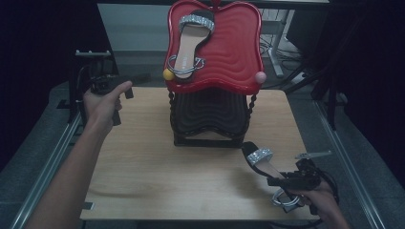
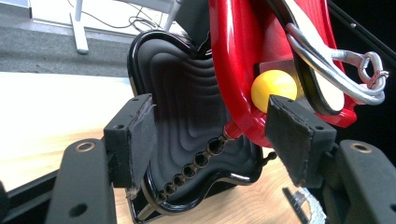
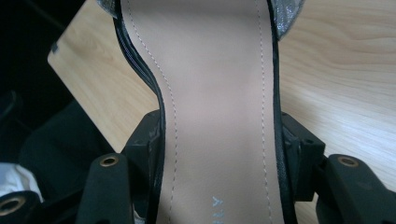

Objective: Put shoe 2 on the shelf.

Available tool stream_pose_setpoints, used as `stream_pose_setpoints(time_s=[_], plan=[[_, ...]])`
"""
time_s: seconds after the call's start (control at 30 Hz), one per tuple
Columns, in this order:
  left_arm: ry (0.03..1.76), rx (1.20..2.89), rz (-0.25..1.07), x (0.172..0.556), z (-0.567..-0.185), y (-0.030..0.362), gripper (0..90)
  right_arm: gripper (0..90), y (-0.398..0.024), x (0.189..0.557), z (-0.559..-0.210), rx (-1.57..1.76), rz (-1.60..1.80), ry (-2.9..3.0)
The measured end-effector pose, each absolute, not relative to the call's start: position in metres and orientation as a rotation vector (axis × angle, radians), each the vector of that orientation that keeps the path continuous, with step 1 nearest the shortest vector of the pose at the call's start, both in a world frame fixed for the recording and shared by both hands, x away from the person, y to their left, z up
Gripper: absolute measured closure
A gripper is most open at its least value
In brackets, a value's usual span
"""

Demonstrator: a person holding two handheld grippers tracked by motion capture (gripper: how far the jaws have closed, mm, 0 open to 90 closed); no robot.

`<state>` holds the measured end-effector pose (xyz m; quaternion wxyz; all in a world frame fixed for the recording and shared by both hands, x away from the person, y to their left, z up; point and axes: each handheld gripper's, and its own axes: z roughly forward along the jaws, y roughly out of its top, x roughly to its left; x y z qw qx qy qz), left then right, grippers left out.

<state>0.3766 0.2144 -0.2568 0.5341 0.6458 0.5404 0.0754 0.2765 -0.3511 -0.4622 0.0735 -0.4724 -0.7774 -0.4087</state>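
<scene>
Right gripper [image 1: 282,183], lower right of the high view: jaws set wide, clamped on both edges of a black sandal with beige insole and glittery silver strap [image 1: 261,162], toe aimed toward frame centre. Right hand [image 1: 317,198] wrapped round the gripper body, forearm entering from the bottom edge. Faint pale lettering on the insole [image 3: 218,203], bottom of the right gripper view; not legible.

Left gripper [image 1: 112,83], upper left: jaws well apart, nothing between the pads. Left hand [image 1: 102,106] gripping it, forearm stretched diagonally from the lower left.

Matching sandal [image 1: 191,40] lying on a red wavy-edged tray [image 1: 234,52], top centre, above a black tray [image 1: 210,114] of the same stand. Yellow ball [image 2: 274,88] at the red tray's edge. Light wooden tabletop [image 1: 157,167].
</scene>
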Motion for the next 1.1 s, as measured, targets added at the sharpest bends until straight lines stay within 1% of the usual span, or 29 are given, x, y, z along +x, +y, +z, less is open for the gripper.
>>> stream_pose_setpoints(time_s=[0.23, 0.43, 0.73, 1.1], plan=[[1.285, 1.54, 0.181, 0.376, -0.255, 0.215, 33.9, 42.9, -0.383, 0.281, -0.457, -1.534, -1.32, -2.244], [1.283, 1.543, 0.181, 0.376, -0.254, 0.214, 33.9, 42.9, -0.401, 0.289, -0.448, -1.601, -1.376, -2.203], [1.278, 1.553, 0.182, 0.376, -0.254, 0.213, 33.9, 42.9, -0.416, 0.304, -0.43, -1.637, -1.428, -2.163], [1.279, 1.557, 0.182, 0.377, -0.255, 0.212, 33.9, 42.9, -0.424, 0.328, -0.393, -1.672, -1.485, -2.156]])
